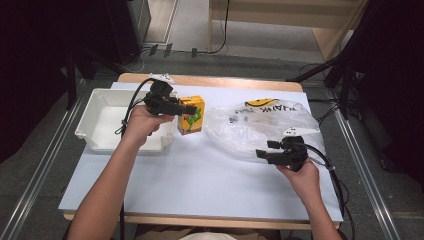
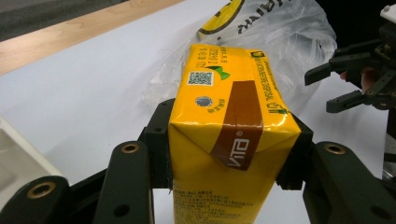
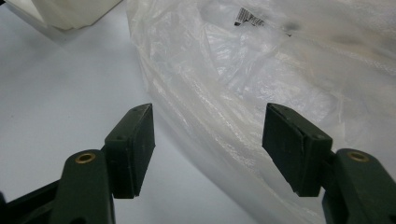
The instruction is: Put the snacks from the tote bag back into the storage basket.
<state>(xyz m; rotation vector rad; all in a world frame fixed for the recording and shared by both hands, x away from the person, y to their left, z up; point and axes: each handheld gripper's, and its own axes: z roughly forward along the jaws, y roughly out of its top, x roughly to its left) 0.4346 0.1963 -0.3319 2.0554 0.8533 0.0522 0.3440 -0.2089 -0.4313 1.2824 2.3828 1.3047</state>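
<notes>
Left gripper (image 1: 176,106) fingers (image 2: 161,140) clamp the yellow juice carton (image 2: 231,135) by both sides, carton upright between white bin (image 1: 100,120) and clear plastic bag (image 1: 260,127) on the bench (image 1: 200,175). Right gripper (image 3: 208,149) fingers wide apart, nothing gripped, at the bag's edge.

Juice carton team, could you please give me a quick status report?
Left tool shut on juice carton. Right tool open at plastic bag. Nothing in the way.
</notes>
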